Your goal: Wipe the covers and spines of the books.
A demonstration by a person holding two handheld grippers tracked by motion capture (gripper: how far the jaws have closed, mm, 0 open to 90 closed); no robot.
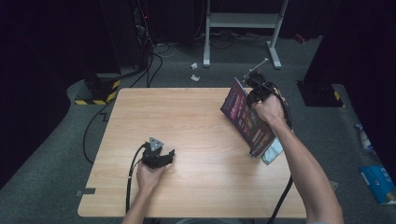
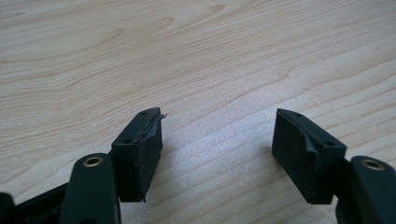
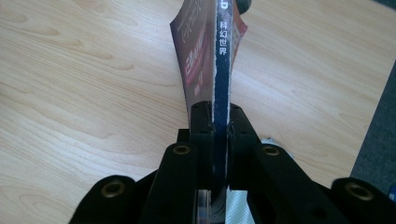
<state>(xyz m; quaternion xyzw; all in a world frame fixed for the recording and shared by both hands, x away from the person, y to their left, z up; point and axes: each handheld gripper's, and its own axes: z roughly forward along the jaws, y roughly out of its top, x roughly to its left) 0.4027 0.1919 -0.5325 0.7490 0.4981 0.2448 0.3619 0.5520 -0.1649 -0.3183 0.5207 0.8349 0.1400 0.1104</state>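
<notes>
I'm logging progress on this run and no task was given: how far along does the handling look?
Done: the right gripper has shut on the magazine at its spine and tilted it up at the table's right edge. In hand: that lift, with something pale blue showing beneath it. Left: wherever the magazine goes, since it isn't set down. The left gripper is open over bare wood, holding nothing.
</notes>
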